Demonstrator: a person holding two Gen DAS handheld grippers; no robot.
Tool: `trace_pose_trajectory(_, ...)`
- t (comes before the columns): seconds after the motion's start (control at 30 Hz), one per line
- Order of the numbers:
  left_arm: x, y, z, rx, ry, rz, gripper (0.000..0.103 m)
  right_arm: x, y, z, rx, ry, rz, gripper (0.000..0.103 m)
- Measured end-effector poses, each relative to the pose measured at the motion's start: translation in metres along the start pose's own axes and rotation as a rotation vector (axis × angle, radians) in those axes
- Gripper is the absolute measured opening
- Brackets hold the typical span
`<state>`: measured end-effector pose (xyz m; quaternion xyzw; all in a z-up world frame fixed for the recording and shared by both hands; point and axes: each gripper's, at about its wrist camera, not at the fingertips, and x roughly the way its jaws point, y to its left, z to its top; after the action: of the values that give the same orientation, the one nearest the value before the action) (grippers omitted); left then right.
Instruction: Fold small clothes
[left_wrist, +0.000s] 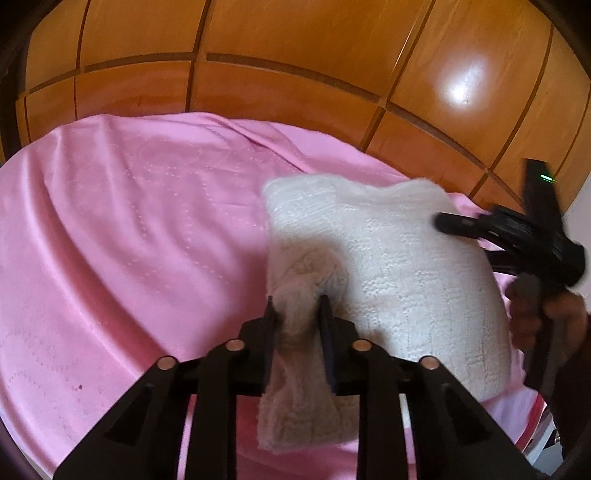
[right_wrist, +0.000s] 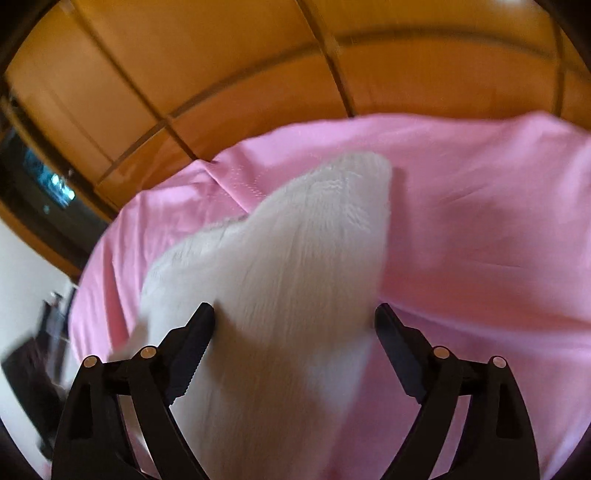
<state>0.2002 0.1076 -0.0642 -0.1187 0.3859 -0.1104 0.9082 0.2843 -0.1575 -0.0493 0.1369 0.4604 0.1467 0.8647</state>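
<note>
Left wrist view
- Your left gripper: lower centre of the frame, jaws drawn almost together, pinching a bunched fold of the cream knitted garment between the pads.
- Pinched part: a fuzzy strip of the garment runs from between the fingertips down to the bottom centre, hanging over the pink cloth.
- Garment: right of centre, a cream knit with a fine ribbed texture, lying on the pink bedcover; its top edge is just below the frame's middle height.
- Bedcover: pink, satiny, faint dotted stitching, filling the left and centre.
- Your right gripper: at the right edge, black, blurred, over the garment's right side; from here you cannot tell how its jaws stand.
- Hand: partly seen at the right edge, below that gripper, holding its handle.
- Wooden panelled wall: glossy orange-brown, across the top, with a bright glare spot at upper right.

Right wrist view
- Your right gripper: lower centre, jaws standing about half apart; the garment lies between them, and blur hides whether the pads press on it.
- Garment here: a blurred white fuzzy shape from bottom centre up to just above the middle.
- Bedcover: pink, on the right and behind the garment.
- Wall: wooden panels across the top.
- Dark opening: at the left edge, detail unclear.
</note>
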Motion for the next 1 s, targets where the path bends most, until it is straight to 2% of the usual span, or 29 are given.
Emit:
trace_pose_trajectory(0.03, -0.003, -0.003, -0.001, 0.009, -0.013, -0.002, 0.015, 0.0, 0.002, 0.001, -0.012, -0.006, -0.018, 0.046)
trace_pose_trajectory(0.1, -0.015, -0.01, 0.004, 0.039, -0.066, -0.001, 0.014, -0.013, 0.01, -0.002, -0.073, -0.071, -0.067, 0.028)
trace_pose_trajectory(0.17, -0.014, -0.016, 0.005, 0.065, -0.064, 0.029, 0.014, -0.021, 0.002, -0.009, -0.095, -0.119, -0.117, 0.024)
trace_pose_trajectory(0.23, 0.005, -0.022, 0.003, 0.098, -0.005, 0.064, 0.018, -0.008, -0.022, -0.018, -0.059, -0.1, -0.189, 0.024)
trace_pose_trajectory(0.3, 0.028, -0.027, -0.005, 0.128, 0.057, 0.11, 0.02, -0.003, -0.037, -0.021, -0.017, -0.118, -0.191, 0.031)
trace_pose_trajectory(0.33, 0.031, -0.028, -0.007, 0.129, 0.056, 0.125, 0.022, -0.003, -0.04, -0.021, -0.001, -0.121, -0.177, 0.033)
trace_pose_trajectory(0.4, 0.026, -0.029, -0.007, 0.117, 0.047, 0.141, 0.023, -0.006, -0.044, -0.02, 0.014, -0.134, -0.194, 0.053)
trace_pose_trajectory(0.43, 0.023, -0.029, -0.005, 0.107, 0.045, 0.142, 0.024, -0.008, -0.046, -0.02, 0.017, -0.136, -0.18, 0.055)
trace_pose_trajectory(0.5, 0.019, -0.028, -0.004, 0.096, 0.04, 0.16, 0.033, -0.012, -0.048, -0.019, 0.048, -0.141, -0.16, 0.071)
trace_pose_trajectory(0.57, 0.012, -0.025, -0.003, 0.082, 0.032, 0.159, 0.039, -0.021, -0.049, -0.02, 0.076, -0.155, -0.122, 0.076)
trace_pose_trajectory(0.67, 0.001, -0.02, -0.002, 0.054, 0.007, 0.147, 0.046, -0.033, -0.045, -0.026, 0.079, -0.165, -0.082, 0.079)
trace_pose_trajectory(0.9, -0.019, -0.022, -0.002, 0.045, -0.045, 0.143, 0.055, -0.038, -0.035, -0.054, 0.108, -0.158, -0.017, 0.079)
trace_pose_trajectory(1.0, -0.023, -0.023, -0.001, 0.046, -0.057, 0.138, 0.057, -0.029, -0.02, -0.058, 0.088, -0.131, 0.0, 0.075)
